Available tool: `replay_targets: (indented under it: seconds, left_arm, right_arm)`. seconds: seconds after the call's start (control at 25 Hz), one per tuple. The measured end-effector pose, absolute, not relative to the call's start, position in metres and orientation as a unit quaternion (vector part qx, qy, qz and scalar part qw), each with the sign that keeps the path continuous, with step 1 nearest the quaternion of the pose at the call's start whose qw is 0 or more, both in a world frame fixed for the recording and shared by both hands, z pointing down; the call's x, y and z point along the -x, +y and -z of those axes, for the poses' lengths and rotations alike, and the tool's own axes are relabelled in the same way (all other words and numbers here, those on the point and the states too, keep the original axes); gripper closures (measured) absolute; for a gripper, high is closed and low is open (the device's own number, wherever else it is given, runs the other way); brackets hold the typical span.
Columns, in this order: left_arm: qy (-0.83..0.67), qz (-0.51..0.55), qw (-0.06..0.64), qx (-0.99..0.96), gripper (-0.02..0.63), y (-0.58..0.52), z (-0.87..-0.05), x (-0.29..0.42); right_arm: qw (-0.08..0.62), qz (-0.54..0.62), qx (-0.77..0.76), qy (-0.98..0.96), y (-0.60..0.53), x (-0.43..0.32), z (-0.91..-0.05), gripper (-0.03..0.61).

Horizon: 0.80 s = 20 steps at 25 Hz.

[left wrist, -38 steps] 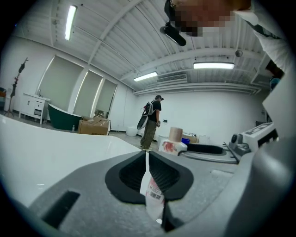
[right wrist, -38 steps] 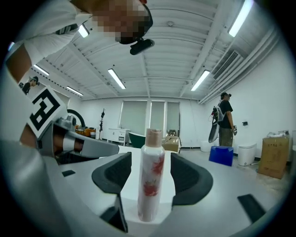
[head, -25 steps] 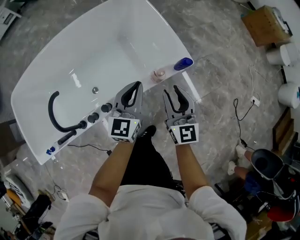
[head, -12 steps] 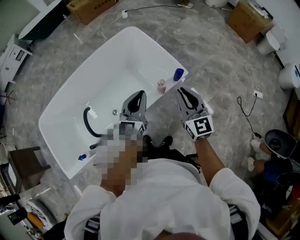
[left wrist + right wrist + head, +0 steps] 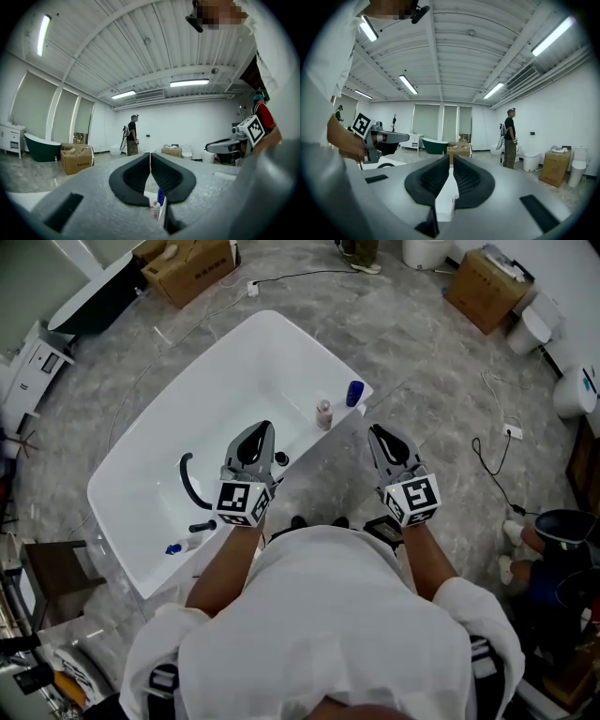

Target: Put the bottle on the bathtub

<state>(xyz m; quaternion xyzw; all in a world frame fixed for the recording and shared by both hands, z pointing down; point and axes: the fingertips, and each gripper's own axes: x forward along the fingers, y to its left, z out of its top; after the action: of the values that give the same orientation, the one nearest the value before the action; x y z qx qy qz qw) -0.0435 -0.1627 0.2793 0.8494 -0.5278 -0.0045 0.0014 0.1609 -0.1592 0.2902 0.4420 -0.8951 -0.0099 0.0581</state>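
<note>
A white bathtub (image 5: 150, 460) lies slantwise on the grey floor in the head view. On its near rim stand a small pink bottle (image 5: 323, 413) and a blue bottle (image 5: 354, 393). My left gripper (image 5: 257, 430) is shut and empty, hanging over the tub's near edge, left of the pink bottle. In the left gripper view the pink bottle (image 5: 154, 209) and the blue bottle (image 5: 161, 197) show below the closed jaws of the left gripper (image 5: 150, 155). My right gripper (image 5: 381, 432) is shut and empty over the floor, right of the rim. Under the right gripper (image 5: 451, 158) I see the white tub rim (image 5: 447, 194).
A black hose (image 5: 187, 484) and taps (image 5: 202, 526) sit at the tub's near end. Cardboard boxes (image 5: 187, 263) (image 5: 483, 276) stand at the back, a cable and socket (image 5: 509, 432) lie on the floor at the right. A person (image 5: 509, 138) stands far off.
The head view has pulled back and up, so the tub looks smaller. Both grippers have drawn back from the rim toward my body. The two bottles stay on the rim.
</note>
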Motion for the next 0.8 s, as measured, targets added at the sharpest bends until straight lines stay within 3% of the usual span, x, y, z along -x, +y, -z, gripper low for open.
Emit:
replay_targets:
  seconds: [0.36, 0.8]
  left_arm:
    - [-0.531, -0.023, 0.032, -0.846, 0.597, -0.14, -0.298, 0.083]
    - [-0.512, -0.045, 0.041, -0.857, 0.597, -0.136, -0.319, 0.073]
  right_arm:
    - [0.056, -0.005, -0.451, -0.89, -0.155, -0.156, -0.294, 0.554]
    - [0.047, -0.019, -0.474, -0.879, -0.154, -0.159, -0.305, 0.561]
